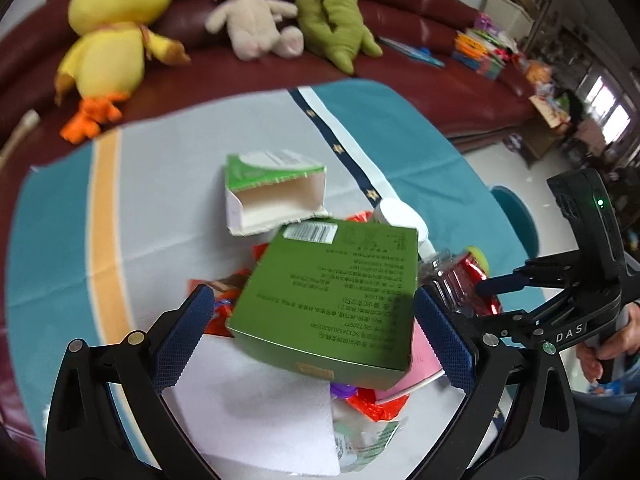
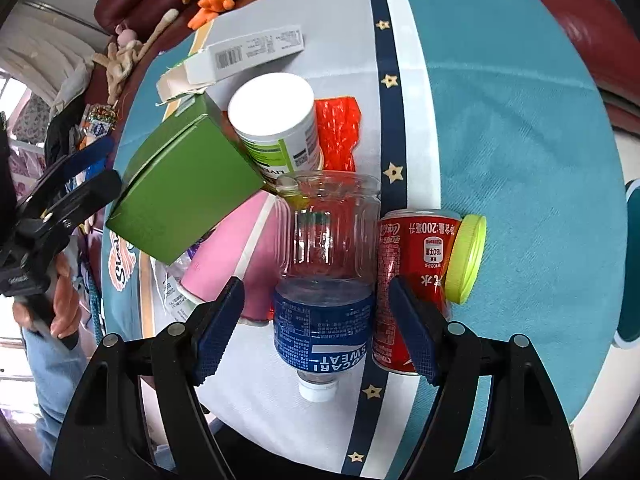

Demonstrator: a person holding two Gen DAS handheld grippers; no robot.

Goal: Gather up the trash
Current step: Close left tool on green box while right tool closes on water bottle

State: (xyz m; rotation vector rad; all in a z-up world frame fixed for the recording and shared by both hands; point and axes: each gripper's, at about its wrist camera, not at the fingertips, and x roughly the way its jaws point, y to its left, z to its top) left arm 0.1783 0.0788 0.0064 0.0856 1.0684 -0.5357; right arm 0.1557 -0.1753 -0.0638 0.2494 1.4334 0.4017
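A green box lies tilted on a pile of trash, between the jaws of my open left gripper; its right pad touches the box, the left pad stands apart. The box also shows in the right wrist view. My open right gripper straddles a clear plastic bottle with a blue label lying on the table. A red can lies just right of the bottle, with a yellow-green lid against it. A white jar, a pink cup and red wrappers lie in the pile.
An open white-and-green carton lies behind the pile. White tissue paper lies near my left gripper. The tablecloth is teal and grey. Plush toys sit on the dark red sofa behind the table.
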